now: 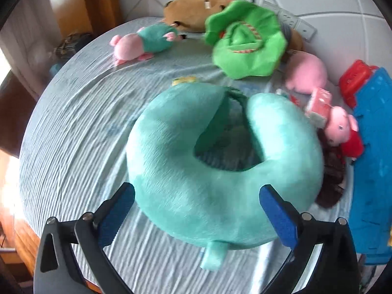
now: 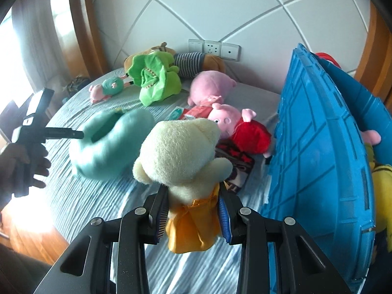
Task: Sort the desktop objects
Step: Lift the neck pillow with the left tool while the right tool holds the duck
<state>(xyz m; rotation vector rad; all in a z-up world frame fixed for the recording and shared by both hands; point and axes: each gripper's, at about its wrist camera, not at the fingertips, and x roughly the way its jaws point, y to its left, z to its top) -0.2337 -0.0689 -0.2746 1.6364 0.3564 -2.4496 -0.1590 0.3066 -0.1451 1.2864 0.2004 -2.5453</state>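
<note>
- L gripper (image 1: pixel 197 210): jaws wide apart, holding nothing; blue pads either side of the near curve of a teal neck pillow (image 1: pixel 220 161), not pressing it.
- Pillow lies flat on the striped bedsheet (image 1: pixel 73 134), open end facing away from the cam; looks blurred.
- R gripper (image 2: pixel 193 214): jaws narrow, clamped on a cream teddy bear (image 2: pixel 181 147) at its orange dress; bear held up above the sheet, back of head to cam.
- Blue crate (image 2: pixel 318 159) on the R side of the bed, tilted; a yellow plush (image 2: pixel 382 191) and a bit of pink inside.
- Pig plush in red dress (image 2: pixel 235 127) just beside crate wall; a bigger pink pig (image 2: pixel 210 85) behind it.
- Far end nr headboard: green cabbage plush (image 1: pixel 245 41), small pink/teal pig (image 1: pixel 144 41), brown plush (image 1: pixel 196 12).
</note>
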